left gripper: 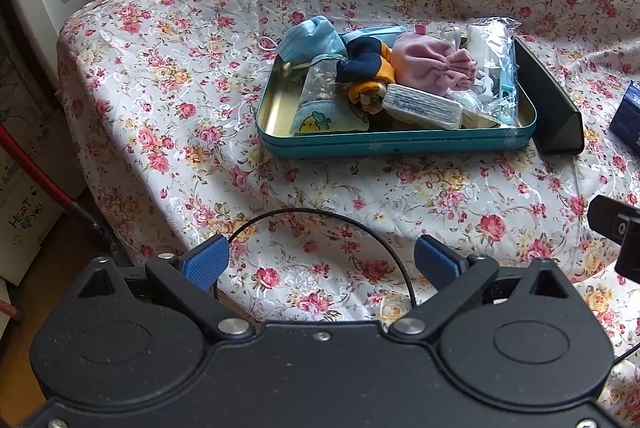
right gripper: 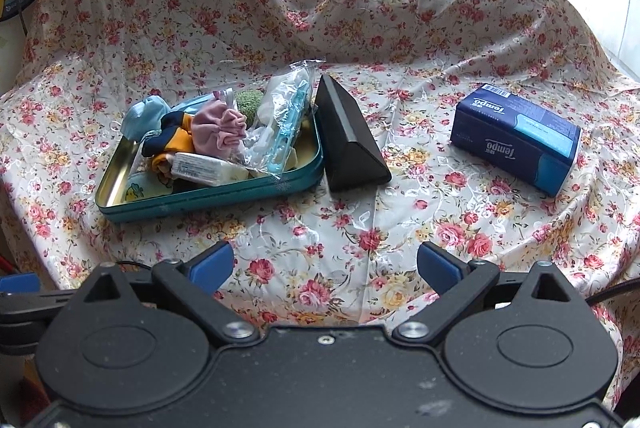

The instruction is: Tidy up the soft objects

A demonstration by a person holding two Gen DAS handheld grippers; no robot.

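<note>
A teal tin tray (left gripper: 384,143) (right gripper: 208,199) sits on the floral cloth, piled with soft items: a blue face mask (left gripper: 310,37) (right gripper: 140,115), a pink cloth pouch (left gripper: 428,61) (right gripper: 218,129), a navy and orange sock (left gripper: 366,65) (right gripper: 172,137), a white tissue pack (left gripper: 420,107) (right gripper: 200,167) and a clear plastic bag (left gripper: 492,67) (right gripper: 280,119). My left gripper (left gripper: 322,262) hovers open in front of the tray, nothing between its fingers. My right gripper (right gripper: 326,266) is open too, held back from the tray and a blue Tempo tissue pack (right gripper: 516,137) on the right.
A black triangular case (left gripper: 552,99) (right gripper: 348,139) lies against the tray's right side. The floral cloth (left gripper: 200,115) rises in folds at the back. Cardboard boxes (left gripper: 20,155) and a red pole (left gripper: 36,171) stand past the table's left edge. The other gripper's tip (left gripper: 616,228) shows at right.
</note>
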